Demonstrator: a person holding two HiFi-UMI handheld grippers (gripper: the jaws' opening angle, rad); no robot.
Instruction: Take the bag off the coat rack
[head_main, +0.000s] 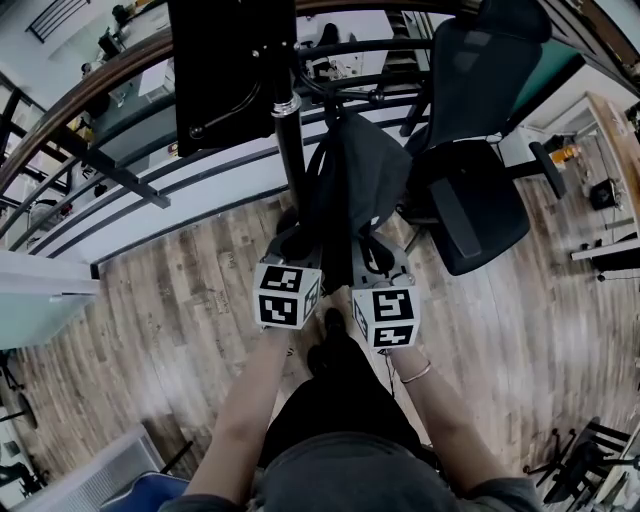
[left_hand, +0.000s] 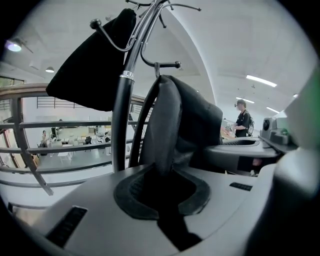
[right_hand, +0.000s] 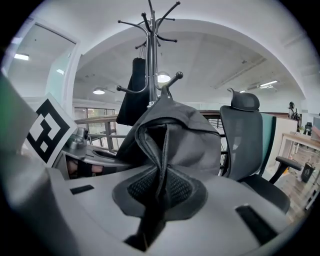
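Dark grey, soft fabric bag hangs slack and creased from a lower hook of the black metal coat rack, just beside its pole. The left tongs and the right tongs each pinch a fold of its cloth low down. Drawn outward before its strap clears the ball-tipped hook, it would likely snag and rock the rack — and so thin a pinch of limp cloth may slip free.
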